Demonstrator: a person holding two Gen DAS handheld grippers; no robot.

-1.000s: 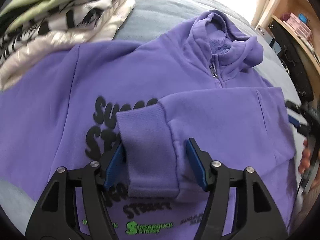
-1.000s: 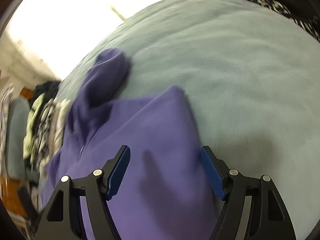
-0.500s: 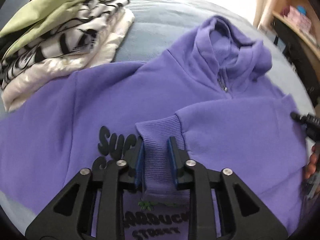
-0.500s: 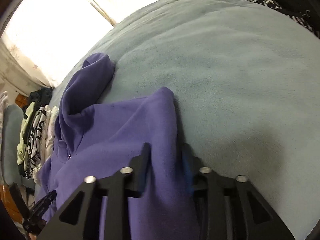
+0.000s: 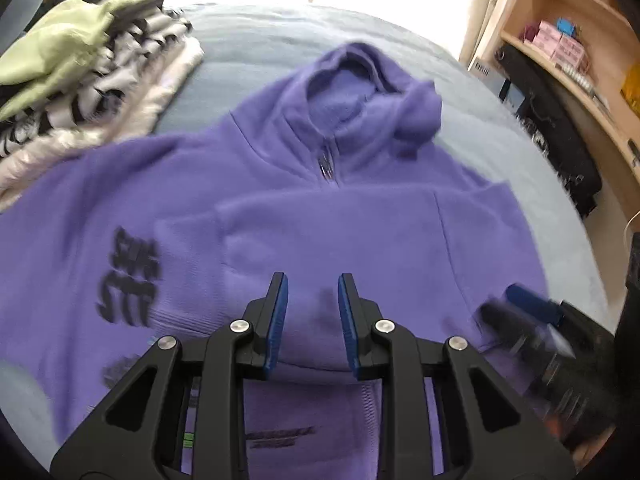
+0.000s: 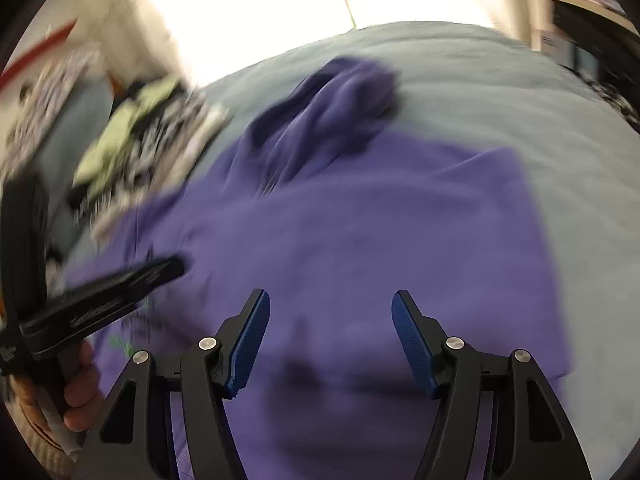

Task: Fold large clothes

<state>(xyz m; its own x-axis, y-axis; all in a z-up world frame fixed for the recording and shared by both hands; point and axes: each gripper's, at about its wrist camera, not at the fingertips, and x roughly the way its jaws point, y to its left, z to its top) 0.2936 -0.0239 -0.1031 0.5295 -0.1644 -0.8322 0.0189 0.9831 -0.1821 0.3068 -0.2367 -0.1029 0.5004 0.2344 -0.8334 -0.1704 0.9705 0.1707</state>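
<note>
Stacked clothes (image 5: 88, 80), wooden shelves (image 5: 576, 40)

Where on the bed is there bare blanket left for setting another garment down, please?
Bare blanket shows beyond the hood, between the stack of folded clothes and the shelves, and along the purple hoodie's side. The hoodie fills the middle.

A purple hoodie (image 6: 360, 232) lies spread on a grey-blue bed (image 6: 540, 112), its hood (image 6: 344, 96) toward the bright window. The right hand-held gripper (image 6: 330, 336) hangs over the fabric, its blue-padded jaws opening with nothing between them. At left, a hand (image 6: 80, 384) holds the left hand-held gripper (image 6: 176, 266). A blurred pile of clothes (image 6: 140, 140) sits beyond it.
</note>
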